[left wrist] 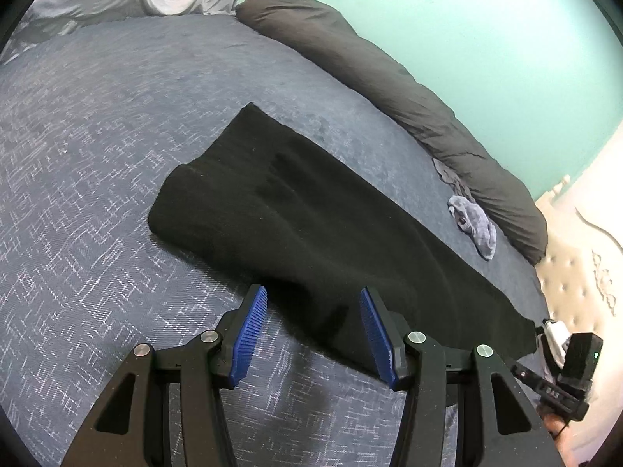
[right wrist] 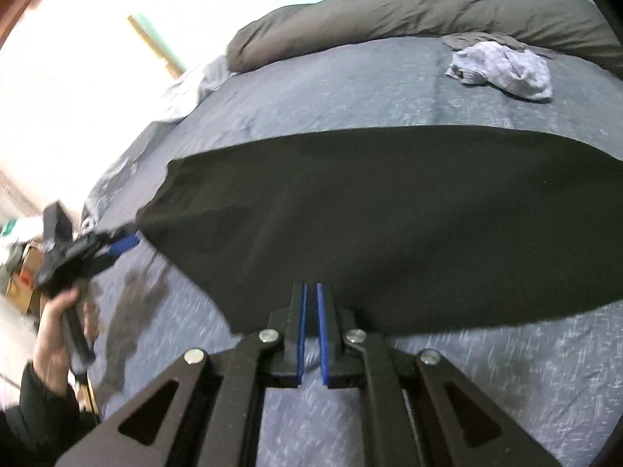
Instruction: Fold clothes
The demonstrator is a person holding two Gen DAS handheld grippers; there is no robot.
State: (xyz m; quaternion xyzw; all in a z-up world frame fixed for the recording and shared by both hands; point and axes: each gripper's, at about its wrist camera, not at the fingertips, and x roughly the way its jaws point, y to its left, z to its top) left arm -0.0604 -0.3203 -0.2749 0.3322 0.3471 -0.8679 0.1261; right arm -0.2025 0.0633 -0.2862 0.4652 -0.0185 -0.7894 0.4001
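Black knit fabric, the black garment [left wrist: 311, 229], is being shown spread long and flat on the blue-grey bedspread [left wrist: 97, 179], one end rounded over as if doubled back on itself. The left gripper [left wrist: 313, 303] is being held with its blue pads spread wide, poised over the near hem. The right gripper [right wrist: 311, 311] is being held with its pads pressed nearly together at the garment's near edge; whether cloth is being pinched between them cannot be told, since a thin gap is showing and the edge runs right at the tips.

How far the folding has gone is not being settled by these views: the cloth is lying in a long band that would suit either a part-folded piece or one laid out for a fresh fold. Whichever fold is being made, it is judged that both grips are best taken at matching points along the same hem, so the edge is being lifted level and creases are not being dragged in.

Open bedspread is lying on the far side of the garment. Further off, a crumpled pale cloth [right wrist: 506, 70] is lying near the grey bolster [right wrist: 428, 15], well apart from the garment. The bed's near edge is lying close to the person's left hand [right wrist: 54, 334].
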